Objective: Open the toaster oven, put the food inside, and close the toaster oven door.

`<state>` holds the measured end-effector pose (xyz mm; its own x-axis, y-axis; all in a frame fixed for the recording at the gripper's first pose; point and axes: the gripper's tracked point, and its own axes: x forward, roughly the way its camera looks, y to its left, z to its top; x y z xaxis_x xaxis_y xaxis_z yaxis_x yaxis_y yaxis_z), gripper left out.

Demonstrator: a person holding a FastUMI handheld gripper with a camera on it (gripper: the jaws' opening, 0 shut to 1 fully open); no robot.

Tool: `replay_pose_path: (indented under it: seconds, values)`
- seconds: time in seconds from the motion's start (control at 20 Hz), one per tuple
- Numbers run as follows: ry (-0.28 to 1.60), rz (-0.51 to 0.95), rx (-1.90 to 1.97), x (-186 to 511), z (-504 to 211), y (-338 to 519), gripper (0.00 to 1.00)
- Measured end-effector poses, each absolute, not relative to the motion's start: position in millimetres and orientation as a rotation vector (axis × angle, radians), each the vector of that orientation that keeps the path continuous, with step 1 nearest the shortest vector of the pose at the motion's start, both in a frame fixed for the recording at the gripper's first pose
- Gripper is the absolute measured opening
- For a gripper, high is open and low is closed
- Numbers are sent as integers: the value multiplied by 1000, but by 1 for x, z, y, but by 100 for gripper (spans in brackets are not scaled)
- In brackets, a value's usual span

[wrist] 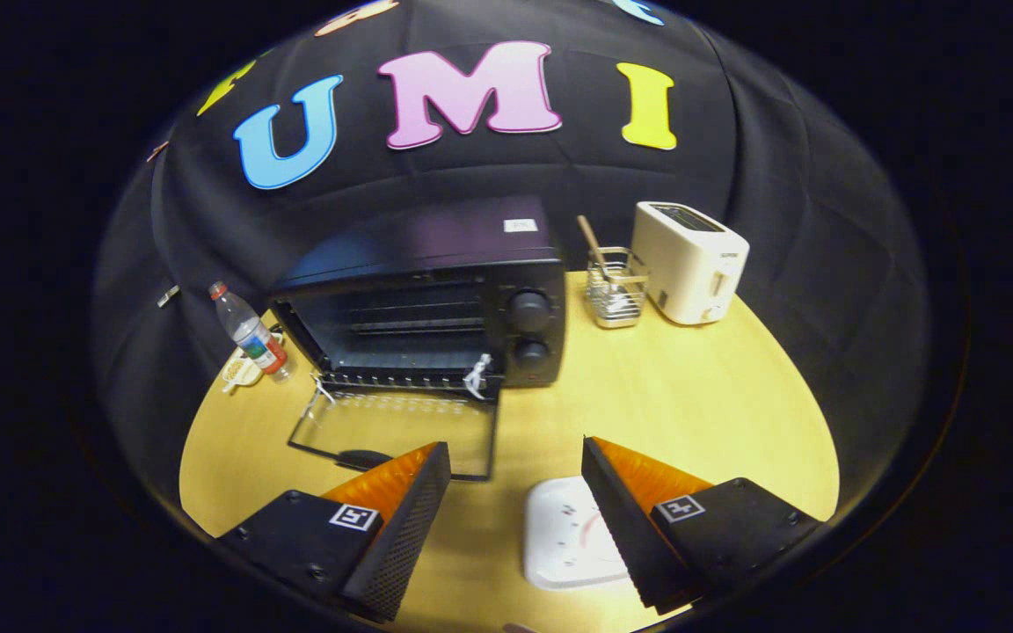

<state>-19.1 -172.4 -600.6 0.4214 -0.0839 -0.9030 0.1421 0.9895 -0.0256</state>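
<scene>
- The black toaster oven [423,299], mid-frame, already had its glass door [397,431] dropped open.
- The tongs [515,519] were spread, holding nothing.
- The white square plate [564,532], lower centre on the yellow worktop [691,396], awaited pickup; any food on it couldn't be made out.

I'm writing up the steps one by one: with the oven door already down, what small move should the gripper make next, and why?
Probably lower the open gripper onto the white plate between its fingers: the toaster oven stands open and nothing is held yet.
</scene>
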Motion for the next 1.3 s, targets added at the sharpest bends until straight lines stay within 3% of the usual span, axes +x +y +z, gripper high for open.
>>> replay_pose_path:
  seconds: [0.4,0.55,0.65,0.75,1.1,1.2,1.3]
  values:
    - [1330,-115,-175,-82,-629,-288,92]
    - [1415,-135,-157,-99,-648,-304,66]
    - [1473,-129,-129,-110,-662,-305,70]
    - [1515,-134,-101,-120,-670,-307,51]
    - [1626,-92,-57,-140,-684,-299,52]
    - [1628,-108,-60,-134,-691,-298,15]
    - [1640,-111,-50,-133,-689,-298,19]
